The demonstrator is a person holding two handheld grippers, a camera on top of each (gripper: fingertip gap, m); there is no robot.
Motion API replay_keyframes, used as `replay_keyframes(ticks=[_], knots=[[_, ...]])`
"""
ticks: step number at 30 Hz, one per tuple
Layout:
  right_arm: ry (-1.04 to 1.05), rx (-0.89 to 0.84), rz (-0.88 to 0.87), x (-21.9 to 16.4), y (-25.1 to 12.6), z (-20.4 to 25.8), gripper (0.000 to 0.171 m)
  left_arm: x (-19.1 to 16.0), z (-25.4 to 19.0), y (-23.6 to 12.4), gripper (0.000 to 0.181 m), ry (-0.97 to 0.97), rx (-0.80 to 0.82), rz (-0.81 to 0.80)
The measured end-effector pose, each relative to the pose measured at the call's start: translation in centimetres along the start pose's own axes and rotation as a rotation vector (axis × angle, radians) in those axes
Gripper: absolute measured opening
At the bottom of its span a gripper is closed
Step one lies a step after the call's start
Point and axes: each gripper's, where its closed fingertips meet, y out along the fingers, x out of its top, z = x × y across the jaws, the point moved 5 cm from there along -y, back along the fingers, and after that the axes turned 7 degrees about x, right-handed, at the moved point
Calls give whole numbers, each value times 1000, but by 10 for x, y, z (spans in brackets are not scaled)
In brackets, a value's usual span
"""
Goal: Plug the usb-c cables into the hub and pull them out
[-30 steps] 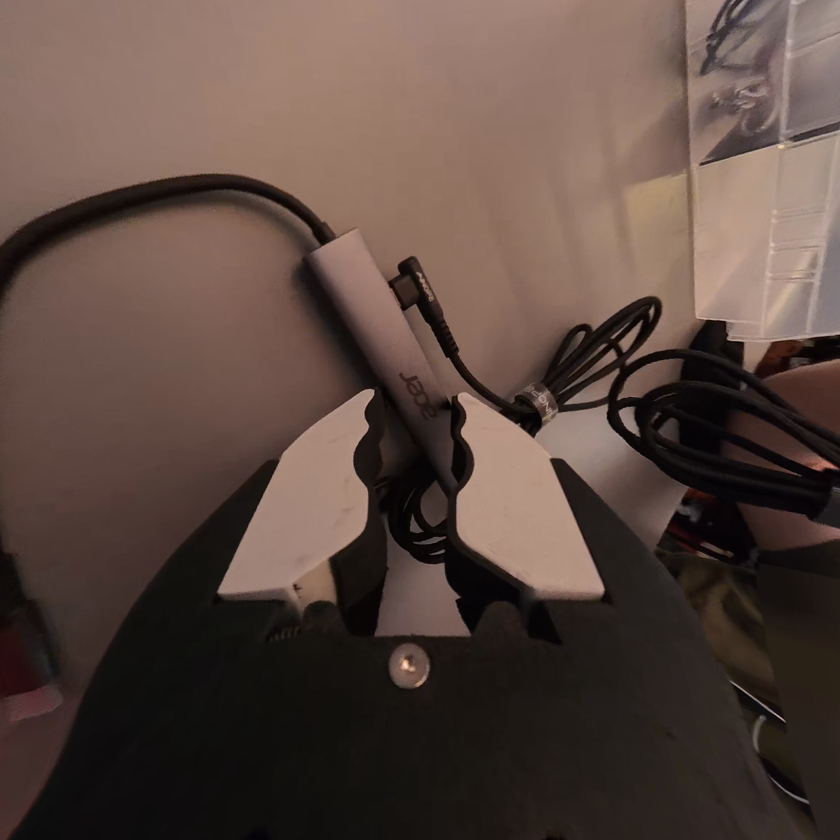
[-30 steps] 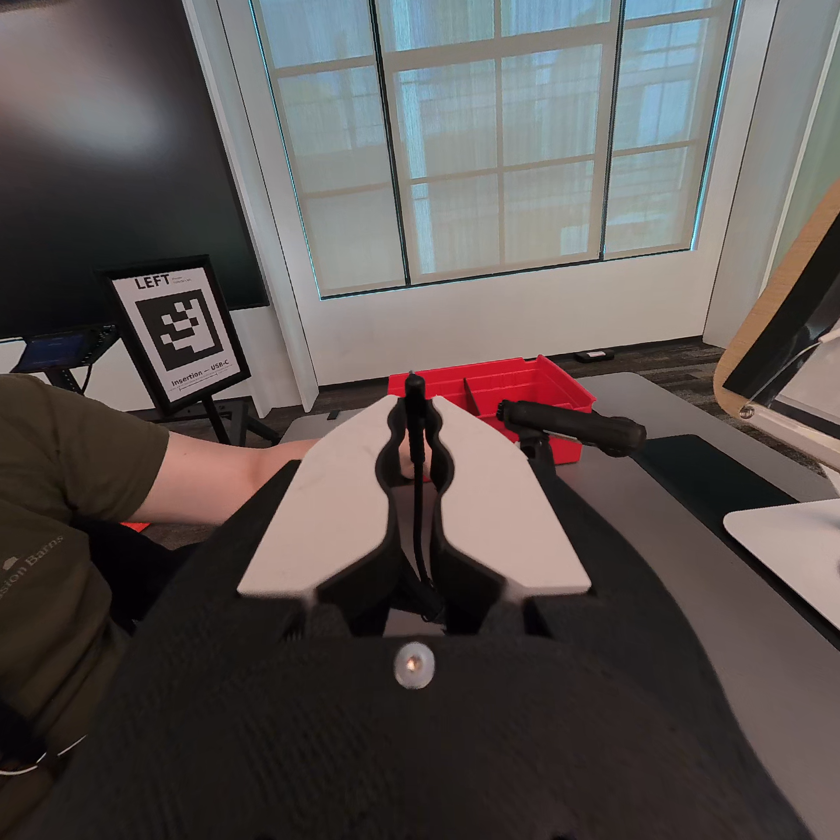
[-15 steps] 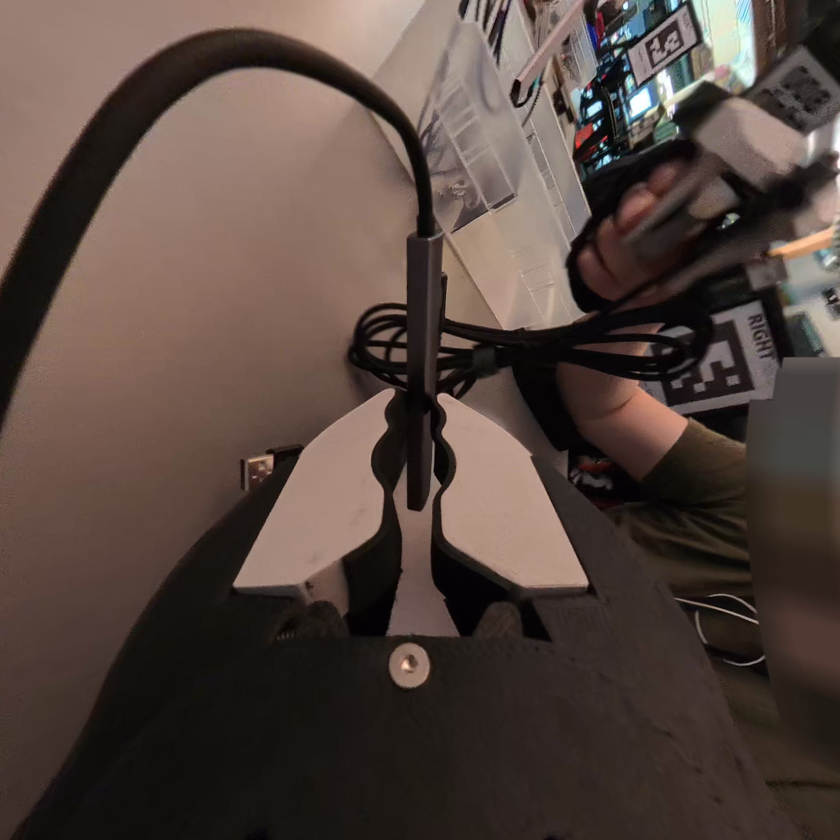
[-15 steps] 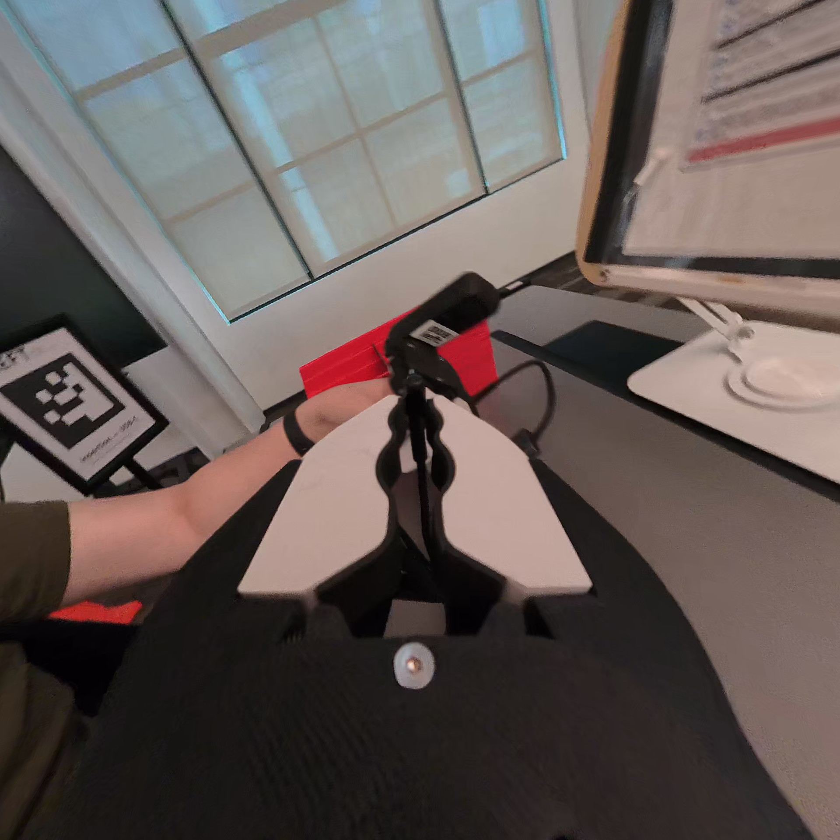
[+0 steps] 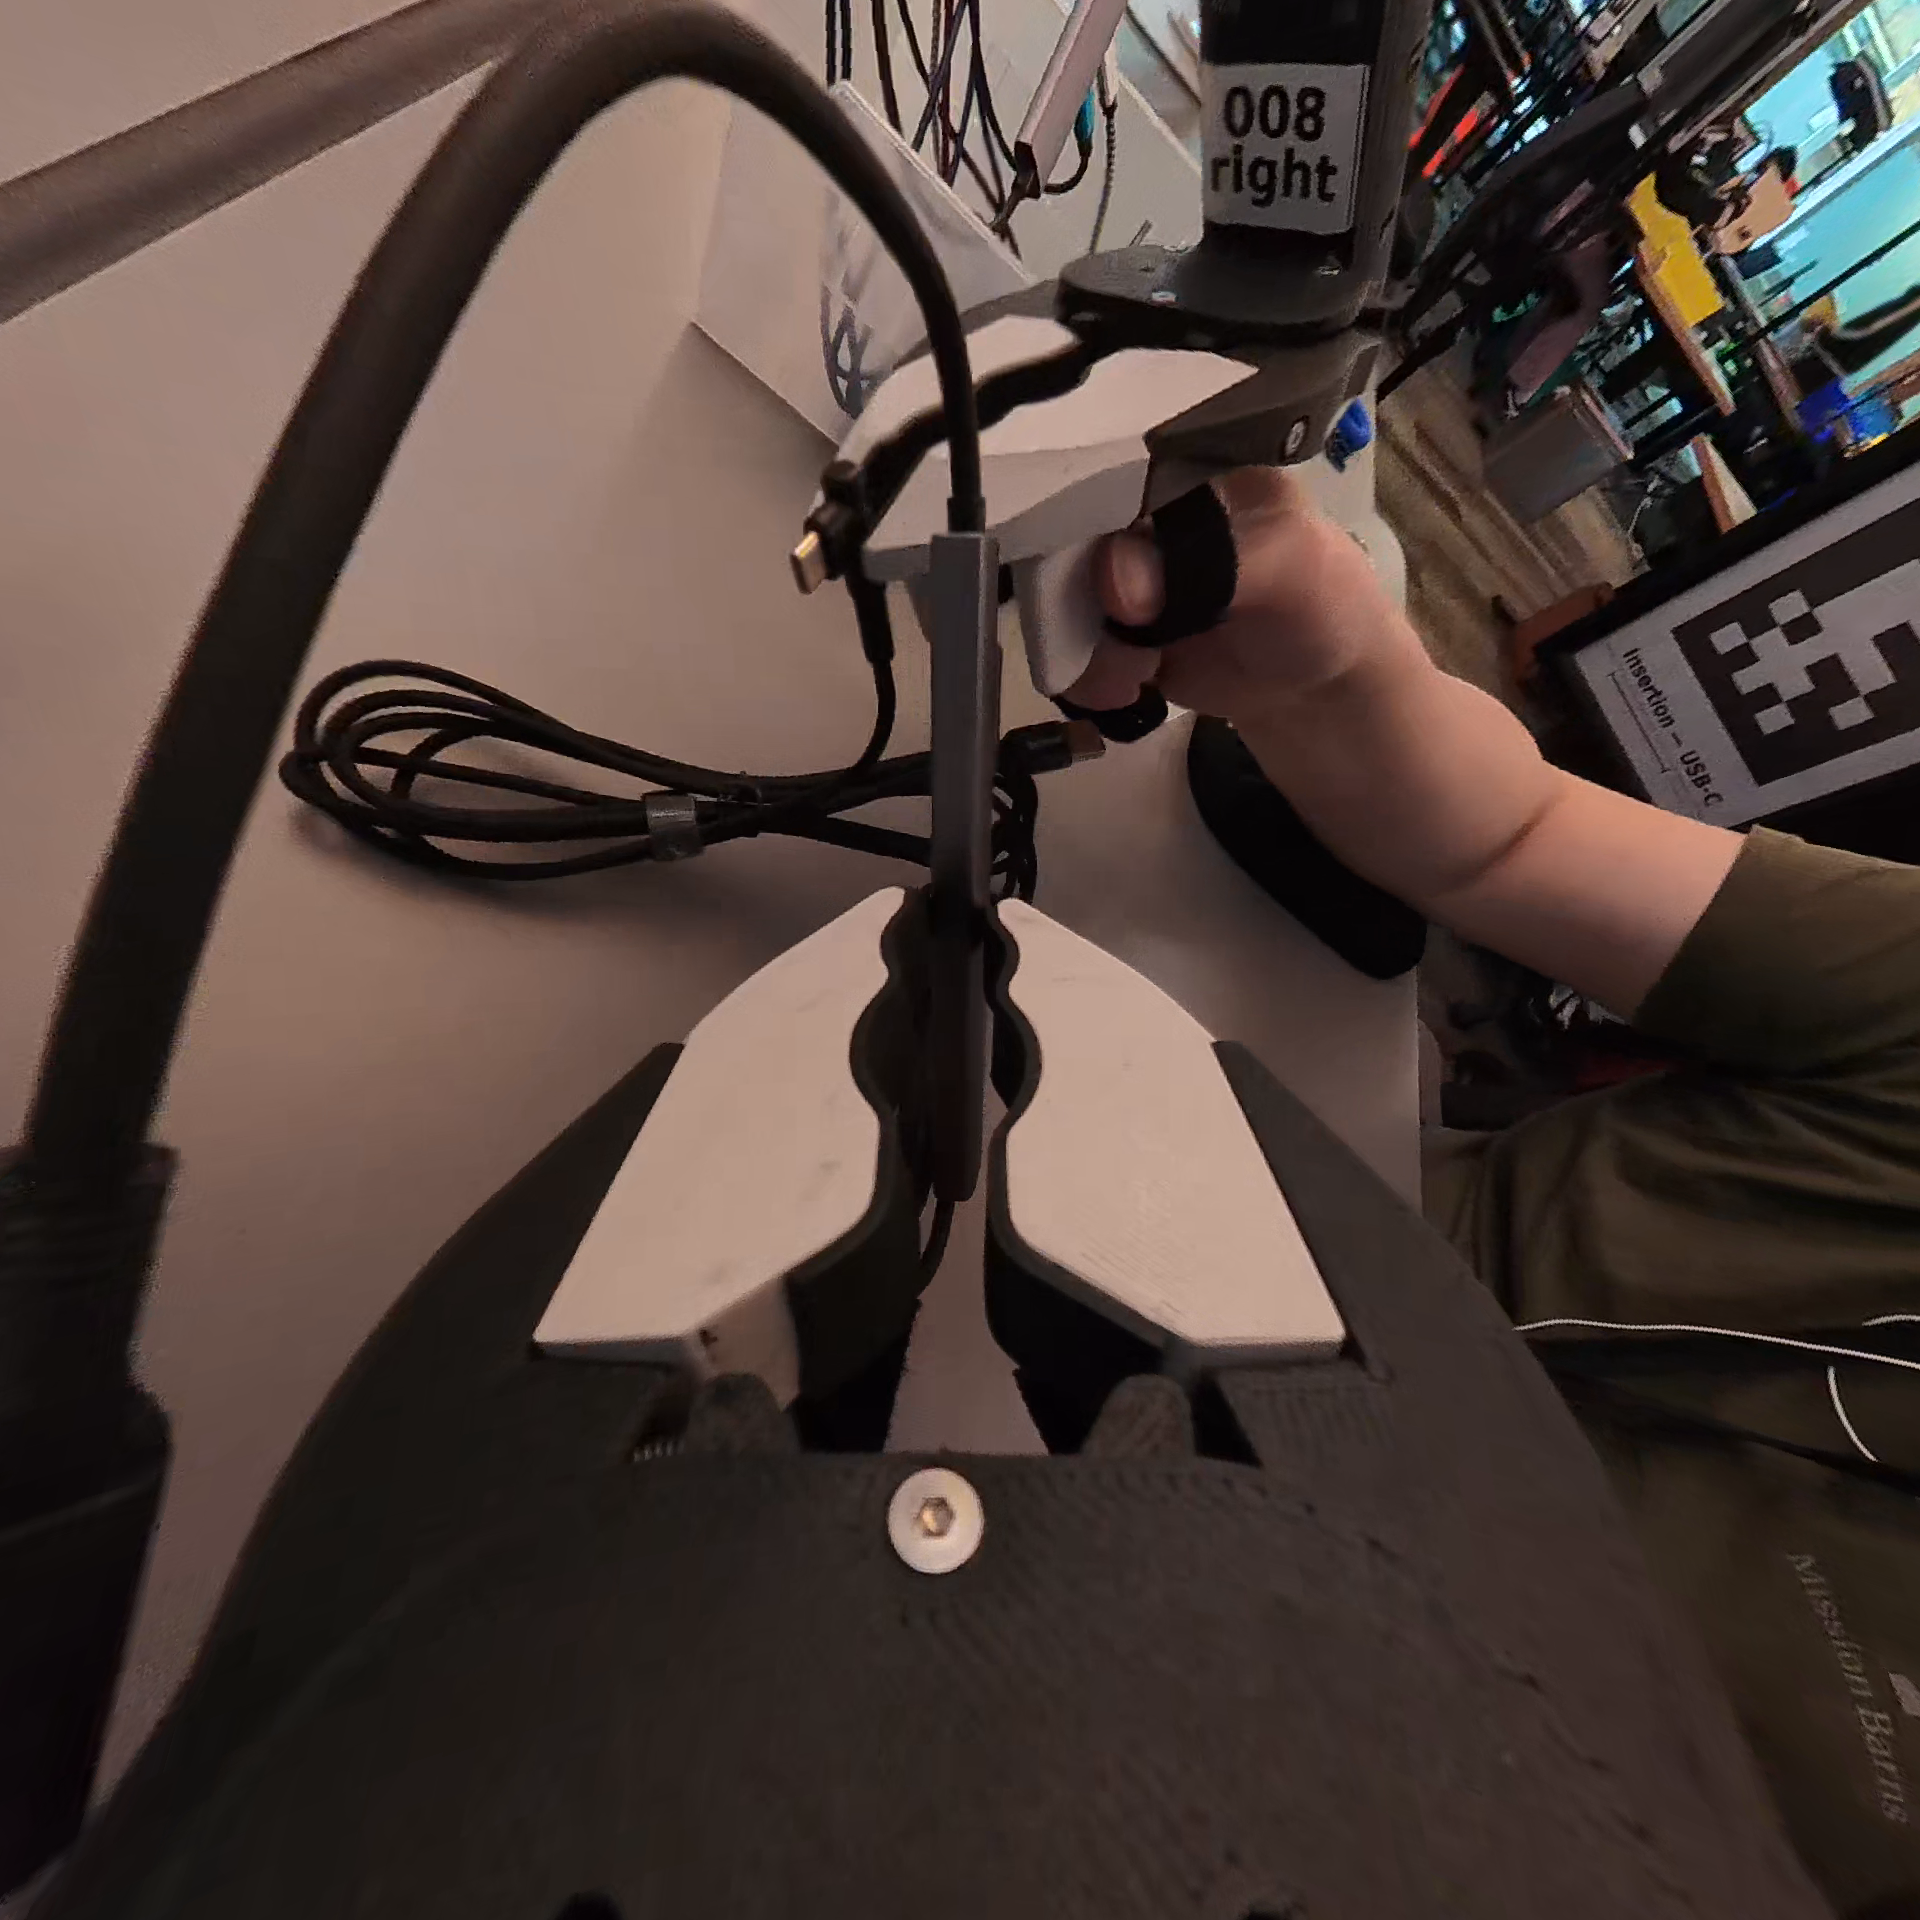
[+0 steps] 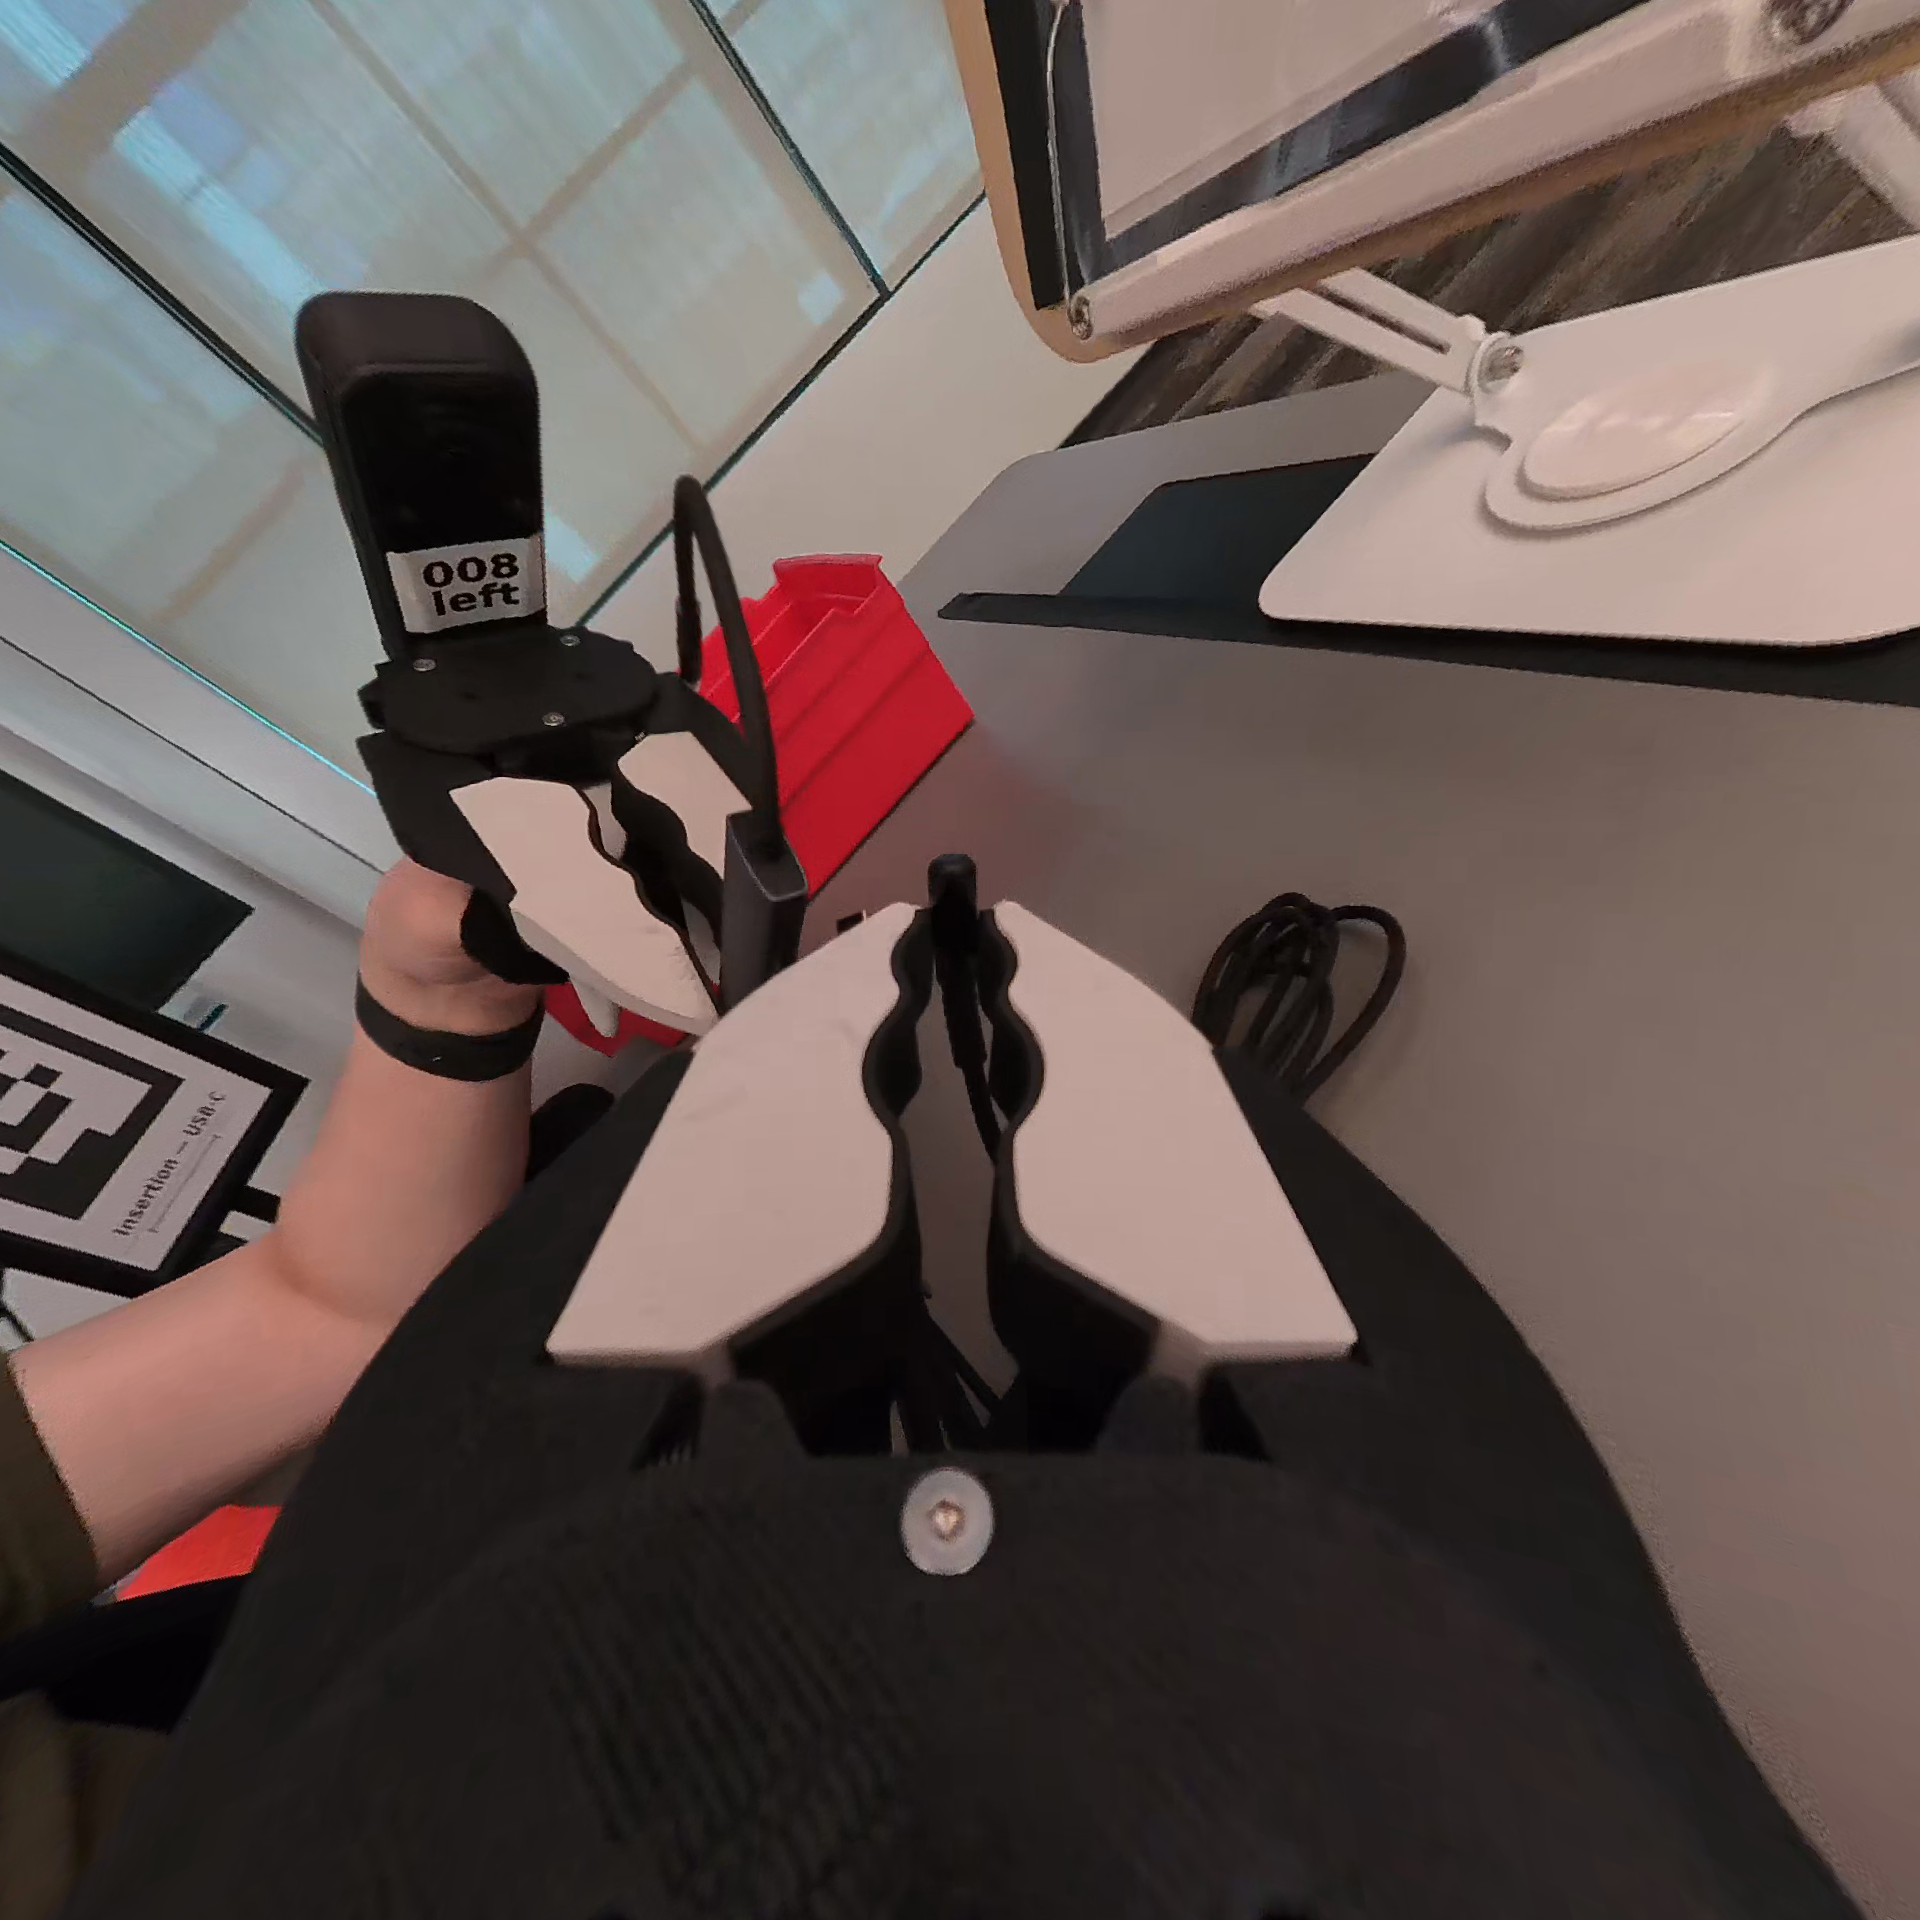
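Observation:
My left gripper (image 5: pixel 948 904) is shut on the lower end of the grey hub (image 5: pixel 961 675) and holds it upright above the table. The hub's thick black lead (image 5: pixel 312 447) arcs up and over to the left. My right gripper (image 6: pixel 951 914) is shut on a black usb-c cable's plug (image 6: pixel 951 883). In the left wrist view the right gripper (image 5: pixel 857 499) sits by the hub's upper end, and the plug's bare metal tip (image 5: pixel 816 561) is just left of the hub. The right wrist view shows the left gripper (image 6: pixel 712 966) and hub (image 6: pixel 750 914) close on the left.
A coiled black cable (image 5: pixel 499 769) lies on the grey table (image 5: pixel 312 1039), with a second bare plug (image 5: pixel 1070 743) right of the hub. A cable coil (image 6: pixel 1299 987), a red bin (image 6: pixel 831 707) and a white monitor stand (image 6: pixel 1558 499) are on the table (image 6: pixel 1455 935). One gripper's finger ends stand about 7 cm off the other's.
The left gripper closed on the hub and lifted it upright. The right gripper swung over with its plug and now sits right beside the hub's upper end.

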Motion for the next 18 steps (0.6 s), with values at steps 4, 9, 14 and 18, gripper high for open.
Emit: replay_keyframes(ticks=[4, 9, 14, 18], knots=[[54, 61, -11, -4, 3, -2, 9, -2, -2, 2, 9, 10, 18, 23], [231, 216, 55, -18, 11, -3, 8, -5, -5, 11, 9, 24, 24, 63], [402, 283, 23, -29, 17, -10, 9, -15, -1, 26, 9, -29, -33, 112], [497, 349, 1, -34, 18, -12, 9, -22, 4, 42, 9, -67, -102, 118]])
